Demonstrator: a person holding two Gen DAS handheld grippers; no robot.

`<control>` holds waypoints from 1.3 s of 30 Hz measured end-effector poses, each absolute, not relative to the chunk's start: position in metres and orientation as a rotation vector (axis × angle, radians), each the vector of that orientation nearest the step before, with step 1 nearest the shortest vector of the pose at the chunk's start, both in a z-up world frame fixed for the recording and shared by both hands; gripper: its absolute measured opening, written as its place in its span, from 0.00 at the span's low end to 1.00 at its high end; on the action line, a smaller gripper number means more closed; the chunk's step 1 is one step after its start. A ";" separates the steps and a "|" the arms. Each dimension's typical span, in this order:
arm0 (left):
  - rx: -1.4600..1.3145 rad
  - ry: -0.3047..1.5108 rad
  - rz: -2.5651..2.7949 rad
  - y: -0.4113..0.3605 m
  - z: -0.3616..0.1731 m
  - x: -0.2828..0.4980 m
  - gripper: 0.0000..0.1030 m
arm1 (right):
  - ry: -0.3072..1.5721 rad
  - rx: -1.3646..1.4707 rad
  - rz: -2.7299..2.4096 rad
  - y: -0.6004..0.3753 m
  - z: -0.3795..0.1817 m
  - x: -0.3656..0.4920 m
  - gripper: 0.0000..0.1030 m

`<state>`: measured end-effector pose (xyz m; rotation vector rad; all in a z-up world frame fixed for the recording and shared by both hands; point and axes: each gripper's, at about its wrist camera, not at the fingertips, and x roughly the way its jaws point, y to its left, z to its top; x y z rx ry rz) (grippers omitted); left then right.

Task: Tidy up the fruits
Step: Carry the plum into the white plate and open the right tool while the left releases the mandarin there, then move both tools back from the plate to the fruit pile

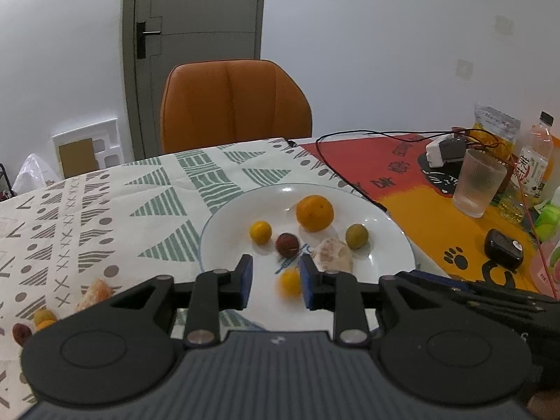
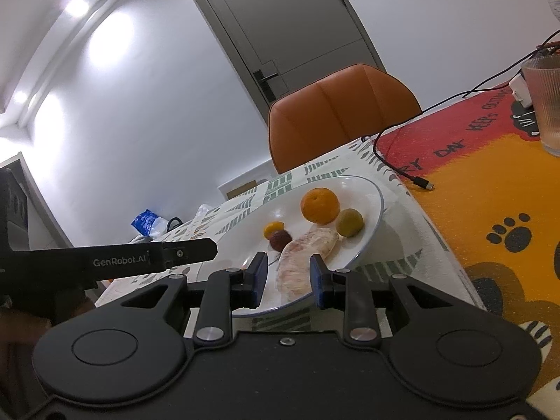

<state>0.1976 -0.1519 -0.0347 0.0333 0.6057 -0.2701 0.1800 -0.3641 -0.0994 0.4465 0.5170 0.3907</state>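
jaws apart over the fruit plate

jaws of the left gripper (image 1: 275,281) stand apart above the near edge of the white plate (image 1: 392,231); a small blurred yellow fruit (image 1: 289,281) shows between them, close to the right pad, and whether it is touched cannot be told. on the patterned cloth at far left, well apart from the plate, lie a peeled segment (image 1: 95,292) and a few small fruits (image 1: 42,316). on the plate, left to right: a small yellow fruit (image 1: 260,232), a dark red fruit (image 1: 287,244), a large orange (image 1: 314,213), a pale peeled piece (image 1: 332,255) and a green fruit (image 1: 356,235). jaws of the right gripper (image 2: 287,279) are parted either side of the near end of the pale peeled piece, pads just clear of it. a ribbed glass (image 1: 477,187) stands on the orange mat (image 1: 430,224) at right.
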 end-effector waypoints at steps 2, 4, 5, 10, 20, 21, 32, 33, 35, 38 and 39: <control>0.041 0.603 -0.249 -0.149 -0.034 0.196 0.45 | 0.517 0.444 0.393 -0.362 -0.099 0.181 0.27; 0.047 0.597 -0.224 -0.146 -0.033 0.195 0.55 | 0.517 0.445 0.394 -0.361 -0.100 0.181 0.27; 0.049 0.594 -0.212 -0.143 -0.032 0.194 0.59 | 0.518 0.445 0.395 -0.361 -0.100 0.181 0.27; 0.055 0.566 -0.168 -0.132 -0.028 0.186 0.75 | 0.520 0.439 0.409 -0.352 -0.096 0.180 0.29; 0.020 0.552 -0.123 -0.103 -0.022 0.171 0.81 | 0.514 0.406 0.406 -0.333 -0.084 0.175 0.50; 0.016 0.550 -0.122 -0.101 -0.022 0.170 0.82 | 0.512 0.402 0.402 -0.331 -0.083 0.174 0.51; -0.008 0.516 -0.072 -0.075 -0.016 0.147 0.87 | 0.493 0.345 0.397 -0.308 -0.071 0.159 0.95; -0.010 0.516 -0.066 -0.072 -0.015 0.145 0.87 | 0.493 0.343 0.398 -0.306 -0.070 0.158 0.96; -0.018 0.517 -0.054 -0.067 -0.015 0.142 0.87 | 0.496 0.337 0.404 -0.302 -0.070 0.157 1.00; -0.028 0.517 -0.040 -0.058 -0.015 0.138 0.87 | 0.501 0.332 0.420 -0.295 -0.068 0.156 1.00; -0.030 0.517 -0.035 -0.056 -0.015 0.137 0.87 | 0.503 0.330 0.421 -0.293 -0.068 0.156 1.00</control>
